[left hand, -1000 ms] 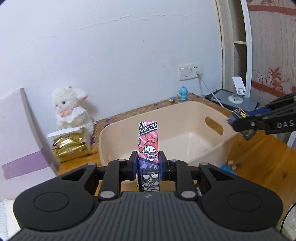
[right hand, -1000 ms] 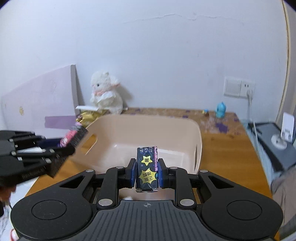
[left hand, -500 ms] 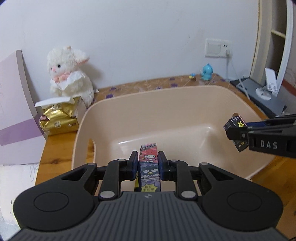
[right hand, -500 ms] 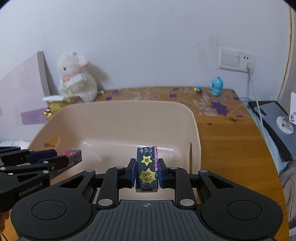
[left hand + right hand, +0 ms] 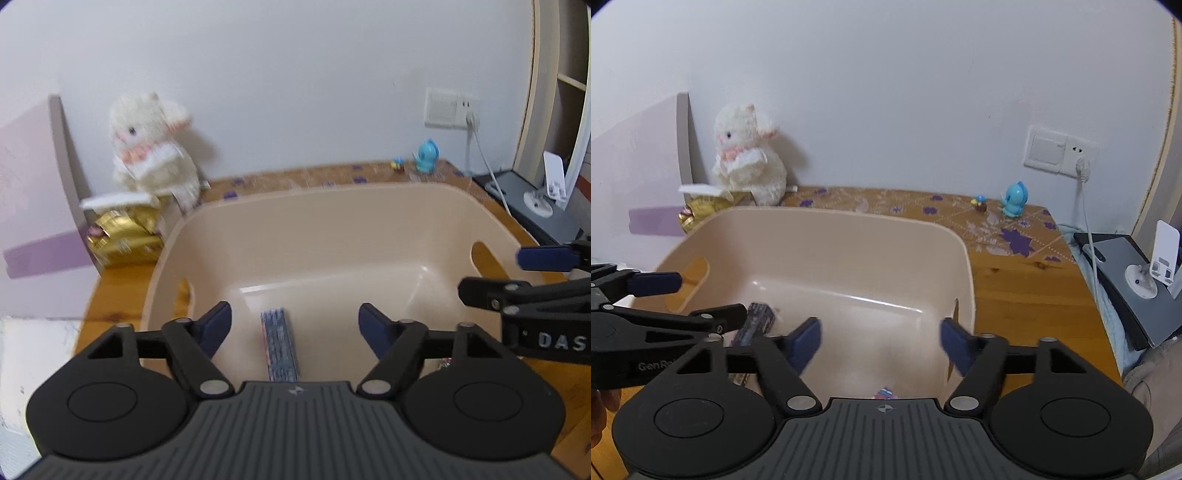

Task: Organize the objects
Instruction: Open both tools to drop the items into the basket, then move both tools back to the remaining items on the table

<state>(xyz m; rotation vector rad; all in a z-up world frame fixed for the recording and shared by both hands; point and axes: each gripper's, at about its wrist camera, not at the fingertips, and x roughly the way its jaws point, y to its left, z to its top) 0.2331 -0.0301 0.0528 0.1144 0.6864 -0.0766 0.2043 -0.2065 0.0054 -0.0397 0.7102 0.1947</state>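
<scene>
Wooden tabletop (image 5: 1015, 291) carries the beige basin (image 5: 332, 221), over which I have both the left gripper (image 5: 294, 323) and right gripper (image 5: 881, 341), jaws opening and empty, letting their cartoon-printed boxes (image 5: 279, 343) drop inside for tidying.

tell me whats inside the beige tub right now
A dark printed box lies on the beige tub floor below the opening left claw. The claw bodies hide the near floor.

Bin (image 5: 369, 206) floor apparently mostly free
</scene>
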